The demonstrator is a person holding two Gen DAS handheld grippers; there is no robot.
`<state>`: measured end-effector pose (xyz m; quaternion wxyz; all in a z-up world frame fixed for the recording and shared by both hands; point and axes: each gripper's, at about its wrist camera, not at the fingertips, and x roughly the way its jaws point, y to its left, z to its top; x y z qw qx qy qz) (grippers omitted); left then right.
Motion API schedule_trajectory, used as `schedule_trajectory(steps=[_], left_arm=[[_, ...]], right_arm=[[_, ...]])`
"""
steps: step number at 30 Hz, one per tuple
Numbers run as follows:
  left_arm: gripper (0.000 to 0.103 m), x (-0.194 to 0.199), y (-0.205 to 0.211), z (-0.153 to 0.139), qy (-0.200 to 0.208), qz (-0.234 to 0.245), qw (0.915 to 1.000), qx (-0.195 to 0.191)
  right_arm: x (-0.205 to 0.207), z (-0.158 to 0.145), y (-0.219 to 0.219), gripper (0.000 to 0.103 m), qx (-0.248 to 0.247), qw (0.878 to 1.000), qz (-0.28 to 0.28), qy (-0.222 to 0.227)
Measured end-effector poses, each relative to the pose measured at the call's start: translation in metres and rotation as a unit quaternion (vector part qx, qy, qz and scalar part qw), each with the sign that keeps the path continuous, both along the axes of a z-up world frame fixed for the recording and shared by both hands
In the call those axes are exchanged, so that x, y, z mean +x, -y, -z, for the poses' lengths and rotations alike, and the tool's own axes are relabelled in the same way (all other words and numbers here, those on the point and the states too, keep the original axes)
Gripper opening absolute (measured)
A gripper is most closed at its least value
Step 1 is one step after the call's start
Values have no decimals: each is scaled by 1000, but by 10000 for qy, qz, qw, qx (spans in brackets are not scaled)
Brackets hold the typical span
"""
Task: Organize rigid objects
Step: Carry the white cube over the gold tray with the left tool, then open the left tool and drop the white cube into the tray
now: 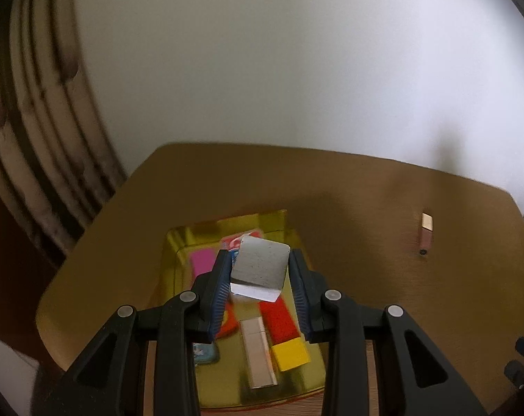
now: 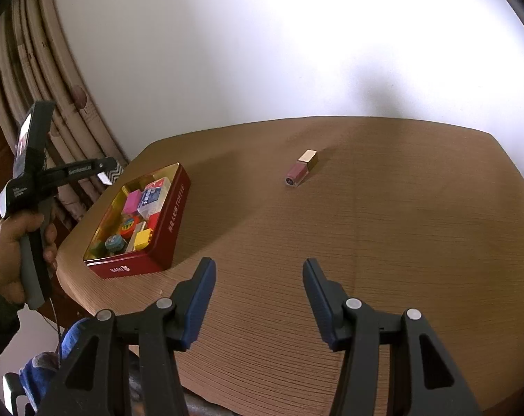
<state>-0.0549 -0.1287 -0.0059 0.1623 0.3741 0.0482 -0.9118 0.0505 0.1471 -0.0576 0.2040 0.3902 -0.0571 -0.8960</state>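
A brown wooden table [image 2: 366, 228] is filling most of both views, its far edge meeting a pale wall [image 2: 262, 34], with a striped curtain [image 2: 54, 79] hanging at the left. Near the table's left corner a red tin [image 2: 173, 222] is sitting open, its gold inside crowded with small rigid pieces: a pink block [image 2: 133, 201], a yellow block [image 2: 144, 237], a red block [image 1: 279, 319], a pale rectangular stick [image 1: 258, 350] and several round pieces too small to make out.

In the left wrist view the left gripper [image 1: 260, 270] is hanging over the tin, clenched on a small grey-and-white box [image 1: 260, 267] held tilted between the blue pads; the box and fingers are covering the middle of the tin, and the picture is blurred. From the right wrist view this gripper's fingers are cut off behind its body; only a hand [image 2: 16, 253] around its handle is showing.

The right gripper [image 2: 258, 277] is hovering released above bare table, nothing between its fingers.

Well apart from the tin, a small lip gloss tube [image 2: 302, 168] with a gold cap is lying on its side.
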Motion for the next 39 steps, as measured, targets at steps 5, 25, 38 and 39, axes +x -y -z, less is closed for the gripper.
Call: schedule_trajectory(steps=[5,25,38,39], left_arm=[[30,-5,29,13,263,-306,9983,421],[31,-2,26,72,1036,-702,9897,690],[74,84,21,22,14,-93,9977,674],[77,96,19,21,-77,-11,9978,654]], right_arm=[[-1,3,0,54,46,10000,-1,31],[-5,12,2,54,106,9998,23,175],[-13,31,3,54,432,9988,141,180],[-15,33,4,54,453,9988,134,163]])
